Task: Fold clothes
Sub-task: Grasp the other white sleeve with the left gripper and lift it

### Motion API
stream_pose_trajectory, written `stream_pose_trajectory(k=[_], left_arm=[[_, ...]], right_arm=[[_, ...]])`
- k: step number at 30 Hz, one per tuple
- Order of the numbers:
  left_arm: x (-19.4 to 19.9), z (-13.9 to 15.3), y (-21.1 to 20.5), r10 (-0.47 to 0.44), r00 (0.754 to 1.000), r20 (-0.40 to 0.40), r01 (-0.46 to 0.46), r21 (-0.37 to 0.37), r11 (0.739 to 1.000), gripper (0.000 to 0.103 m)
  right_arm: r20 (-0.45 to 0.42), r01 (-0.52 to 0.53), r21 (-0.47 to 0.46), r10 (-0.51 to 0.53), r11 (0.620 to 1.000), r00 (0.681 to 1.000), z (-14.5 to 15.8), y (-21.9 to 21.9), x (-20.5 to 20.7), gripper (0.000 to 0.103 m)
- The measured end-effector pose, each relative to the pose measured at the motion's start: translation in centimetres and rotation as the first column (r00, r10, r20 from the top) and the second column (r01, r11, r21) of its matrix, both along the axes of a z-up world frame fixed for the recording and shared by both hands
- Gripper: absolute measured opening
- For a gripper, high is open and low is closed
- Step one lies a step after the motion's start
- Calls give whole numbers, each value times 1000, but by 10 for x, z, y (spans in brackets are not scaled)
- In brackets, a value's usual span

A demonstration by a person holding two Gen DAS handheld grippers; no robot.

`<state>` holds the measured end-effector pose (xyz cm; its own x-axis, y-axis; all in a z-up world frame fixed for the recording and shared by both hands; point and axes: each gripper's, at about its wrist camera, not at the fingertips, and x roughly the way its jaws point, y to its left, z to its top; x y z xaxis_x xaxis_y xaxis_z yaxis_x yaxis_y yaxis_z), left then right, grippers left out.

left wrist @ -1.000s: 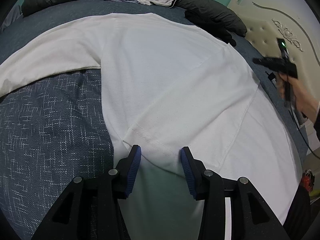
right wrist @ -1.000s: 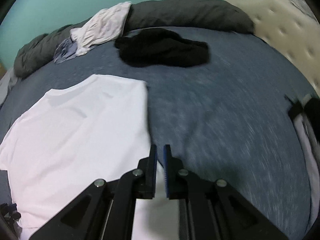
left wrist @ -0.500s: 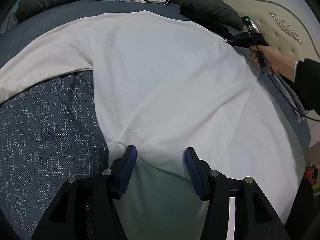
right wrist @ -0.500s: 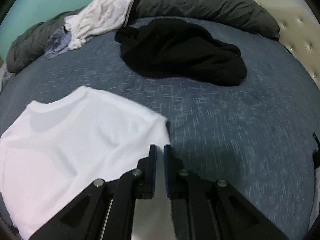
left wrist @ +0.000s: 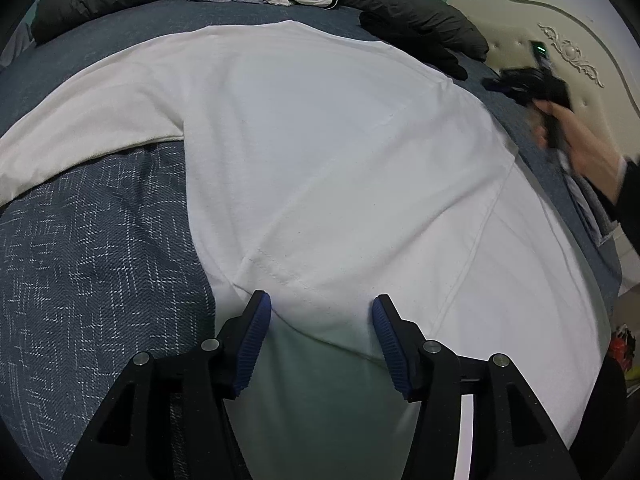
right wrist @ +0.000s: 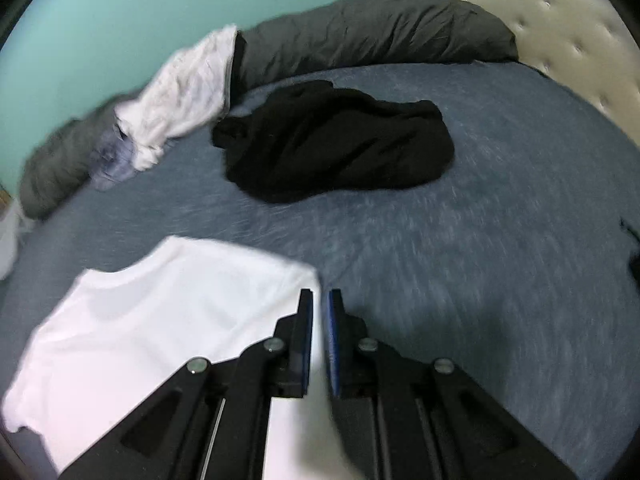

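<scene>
Trouble first: the large white cotton long-sleeved shirt [left wrist: 340, 152] lies spread flat across the dark blue woven bed cover [left wrist: 100, 248], and your left gripper [left wrist: 320, 332] has its fingers [left wrist: 256, 336] standing apart over the near hem, touching nothing firmly. Lift from here and the hem slides out, leaving a skewed fold. Your right gripper [right wrist: 320, 332] has its fingers nearly together, empty, at the shirt's far right corner [right wrist: 296, 276]; closed like that, it would only push the corner and wrinkle it. The crumpled black garment [right wrist: 332, 140] lies close enough to catch a swinging sleeve. Compared with a second ago, the left fingers have spread wider off the hem, and the right gripper has travelled along the shirt edge towards the black garment.
</scene>
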<state>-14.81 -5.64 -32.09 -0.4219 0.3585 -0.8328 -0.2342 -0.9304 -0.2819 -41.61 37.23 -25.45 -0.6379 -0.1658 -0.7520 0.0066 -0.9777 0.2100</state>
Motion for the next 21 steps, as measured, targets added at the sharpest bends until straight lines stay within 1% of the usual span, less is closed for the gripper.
stream_pose_trajectory(k=[2, 5, 7, 9, 10, 11, 12, 13, 14, 16, 19, 21], left_arm=[[-1, 1, 0, 8, 1000, 4, -8, 10, 1000, 59], [-1, 2, -4, 20, 1000, 13, -20, 33, 999, 61], [0, 5, -9, 36, 999, 22, -37, 59, 998, 62], [2, 9, -17, 61, 998, 33, -64, 84, 994, 66], [4, 11, -21, 78, 996, 39, -82, 96, 992, 67], [6, 17, -29, 109, 993, 40, -112, 110, 988, 71], [8, 21, -34, 128, 991, 36, -131, 116, 985, 77], [10, 26, -40, 148, 989, 32, -150, 122, 981, 78], [13, 30, -48, 167, 986, 26, -169, 129, 977, 78], [17, 37, -69, 206, 978, 29, -208, 138, 968, 78], [24, 46, -110, 281, 959, 36, -283, 145, 948, 78], [29, 53, -138, 332, 942, 37, -334, 105, 937, 78]], right_arm=[[-7, -14, -37, 14, 999, 1000, 2, -7, 29, 6], [-11, -47, -117, 46, 992, 999, 4, -22, 72, 7], [-10, -61, -176, 60, 983, 998, 4, -32, 103, 7], [-17, -76, -249, 74, 966, 997, 4, -42, 132, 7], [-21, -90, -290, 87, 953, 996, 3, -48, 145, 10], [-28, -108, -330, 104, 938, 994, 3, -53, 158, 14], [-36, -126, -368, 121, 921, 992, 3, -58, 171, 25], [-44, -142, -389, 135, 910, 990, 2, -62, 184, 40], [-44, -152, -392, 146, 907, 988, 2, -65, 194, 46], [-34, -169, -387, 169, 907, 985, 0, -73, 212, 47], [13, -146, -425, 167, 894, 986, -10, -72, 226, 48], [22, -117, -446, 141, 887, 990, -16, -70, 232, 50]])
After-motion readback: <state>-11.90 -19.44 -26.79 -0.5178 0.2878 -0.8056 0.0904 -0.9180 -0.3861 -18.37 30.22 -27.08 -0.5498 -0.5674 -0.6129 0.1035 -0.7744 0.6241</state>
